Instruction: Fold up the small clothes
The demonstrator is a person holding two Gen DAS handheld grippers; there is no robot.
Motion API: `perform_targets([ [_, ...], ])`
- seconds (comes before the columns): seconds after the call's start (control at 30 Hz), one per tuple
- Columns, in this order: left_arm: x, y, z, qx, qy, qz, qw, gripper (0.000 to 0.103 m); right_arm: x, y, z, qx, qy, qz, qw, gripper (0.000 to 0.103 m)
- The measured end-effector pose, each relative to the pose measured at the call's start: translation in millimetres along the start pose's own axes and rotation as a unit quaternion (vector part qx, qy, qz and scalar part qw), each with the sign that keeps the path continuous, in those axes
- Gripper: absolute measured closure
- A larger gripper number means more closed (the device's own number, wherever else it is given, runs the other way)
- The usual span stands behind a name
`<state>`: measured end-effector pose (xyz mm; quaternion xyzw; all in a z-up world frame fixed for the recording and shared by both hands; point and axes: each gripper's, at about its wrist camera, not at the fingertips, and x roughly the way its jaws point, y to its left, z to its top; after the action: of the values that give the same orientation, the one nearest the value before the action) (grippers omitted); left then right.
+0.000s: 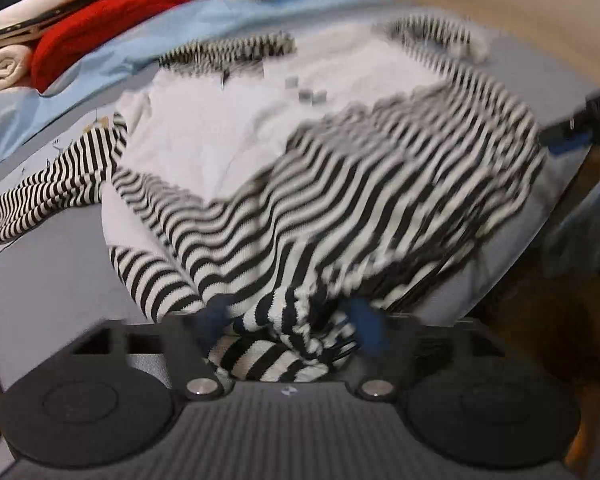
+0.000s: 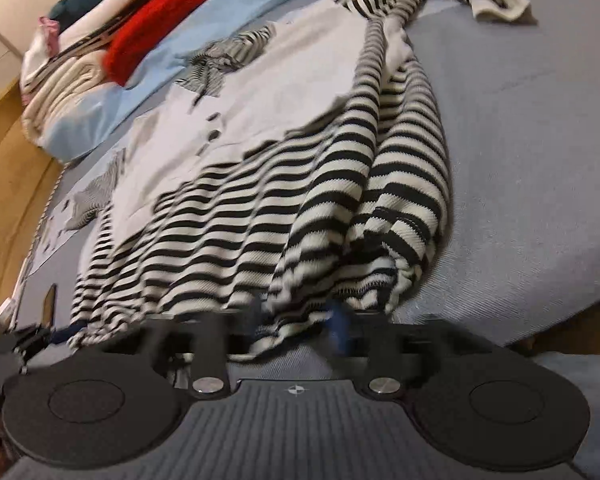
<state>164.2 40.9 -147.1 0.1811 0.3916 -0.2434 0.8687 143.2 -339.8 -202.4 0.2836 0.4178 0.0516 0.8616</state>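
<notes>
A black-and-white striped top with a white chest panel [image 1: 340,184] lies spread on the grey table cover [image 1: 40,280]. My left gripper [image 1: 288,320] is shut on a bunched part of its striped hem, which hangs between the blue fingertips [image 1: 216,316]. In the right wrist view the same top [image 2: 300,200] runs away from me, one sleeve stretching to the far right. My right gripper [image 2: 300,320] is shut on the hem at the near edge. The other gripper shows at the lower left of the right wrist view [image 2: 24,340]. Both views are motion-blurred.
A stack of folded clothes, red [image 1: 96,32] and cream [image 1: 4,68], sits at the far left on a light blue sheet [image 1: 160,40]. It also shows in the right wrist view [image 2: 160,8]. The table edge drops to a wooden floor [image 2: 8,168] on the left.
</notes>
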Motion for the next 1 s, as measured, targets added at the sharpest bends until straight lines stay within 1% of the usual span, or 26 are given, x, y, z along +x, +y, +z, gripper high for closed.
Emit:
perform_targets([
  [0.07, -18, 1, 0, -0.009, -0.034, -0.017, 0.9992, 0.013, -17, 9, -3, -0.03, -0.035, -0.016, 0.999, 0.048],
  [0.1, -24, 4, -1, -0.015, -0.047, -0.022, 0.9986, 0.013, -27, 11, -4, -0.049, -0.06, -0.043, 0.996, 0.049],
  [0.13, -26, 3, 1, -0.024, -0.057, -0.023, 0.9978, 0.013, -34, 12, -3, -0.066, -0.087, -0.074, 0.991, 0.053],
  [0.17, -27, 5, 1, -0.034, -0.061, -0.018, 0.9974, 0.013, -36, 15, -1, -0.097, -0.104, -0.101, 0.985, 0.056],
  [0.2, -25, 5, 4, -0.042, -0.057, -0.01, 0.9974, 0.013, -34, 17, 0, -0.13, -0.104, -0.12, 0.979, 0.063],
  [0.23, -21, 6, 5, -0.049, -0.049, 0.001, 0.9976, 0.013, -28, 21, 1, -0.164, -0.097, -0.14, 0.972, 0.064],
  [0.3, -8, 10, 7, -0.062, -0.025, 0.019, 0.9976, 0.013, -9, 29, -1, -0.213, -0.077, -0.152, 0.962, 0.065],
  [0.33, 1, 12, 8, -0.067, -0.004, 0.027, 0.9974, 0.013, 0, 33, -3, -0.229, -0.072, -0.165, 0.957, 0.065],
  [0.37, 10, 12, 9, -0.073, 0.019, 0.033, 0.9966, 0.013, 10, 39, -5, -0.251, -0.074, -0.182, 0.948, 0.065],
  [0.43, 25, 16, 10, -0.087, 0.052, 0.035, 0.9942, 0.013, 32, 50, -11, -0.309, -0.076, -0.214, 0.924, 0.064],
  [0.47, 29, 20, 11, -0.098, 0.06, 0.033, 0.9929, 0.013, 42, 52, -12, -0.324, -0.062, -0.228, 0.916, 0.065],
  [0.5, 29, 23, 11, -0.11, 0.061, 0.027, 0.9917, 0.013, 53, 52, -12, -0.33, -0.041, -0.236, 0.913, 0.065],
  [0.53, 28, 26, 11, -0.12, 0.06, 0.023, 0.9907, 0.013, 56, 51, -12, -0.326, -0.037, -0.235, 0.915, 0.081],
  [0.57, 29, 27, 11, -0.126, 0.063, 0.023, 0.9897, 0.013, 57, 49, -11, -0.324, -0.042, -0.234, 0.916, 0.092],
  [0.6, 31, 28, 10, -0.129, 0.071, 0.023, 0.9889, 0.013, 53, 46, -10, -0.32, -0.048, -0.241, 0.915, 0.092],
  [0.63, 33, 29, 8, -0.13, 0.081, 0.022, 0.9879, 0.013, 45, 43, -8, -0.307, -0.061, -0.243, 0.918, 0.092],
  [0.67, 34, 29, 6, -0.13, 0.089, 0.02, 0.9873, 0.013, 34, 38, -5, -0.29, -0.071, -0.239, 0.924, 0.092],
  [0.73, 32, 28, 5, -0.127, 0.085, 0.015, 0.9881, 0.013, 15, 28, -1, -0.253, -0.076, -0.236, 0.935, 0.092],
  [0.8, 31, 25, 6, -0.119, 0.083, 0.011, 0.9894, 0.013, 6, 14, -6, -0.221, -0.063, -0.23, 0.946, 0.092],
  [0.83, 31, 24, 6, -0.113, 0.084, 0.013, 0.99, 0.013, 9, 6, -8, -0.208, -0.045, -0.228, 0.95, 0.092],
  [0.87, 32, 23, 6, -0.108, 0.084, 0.016, 0.9905, 0.013, 15, 1, -9, -0.2, -0.021, -0.229, 0.952, 0.092],
  [0.9, 30, 22, 7, -0.107, 0.082, 0.018, 0.9907, 0.013, 21, -1, -9, -0.203, 0.0, -0.229, 0.952, 0.091],
  [0.93, 28, 24, 8, -0.11, 0.079, 0.017, 0.9907, 0.013, 24, 0, -11, -0.214, 0.006, -0.234, 0.948, 0.088],
  [0.97, 23, 27, 9, -0.113, 0.073, 0.014, 0.9908, 0.013, 21, 3, -11, -0.221, 0.002, -0.238, 0.946, 0.081],
  [1.0, 14, 30, 10, -0.123, 0.063, 0.006, 0.9904, 0.013, 18, 5, -9, -0.22, -0.001, -0.242, 0.945, 0.066],
])
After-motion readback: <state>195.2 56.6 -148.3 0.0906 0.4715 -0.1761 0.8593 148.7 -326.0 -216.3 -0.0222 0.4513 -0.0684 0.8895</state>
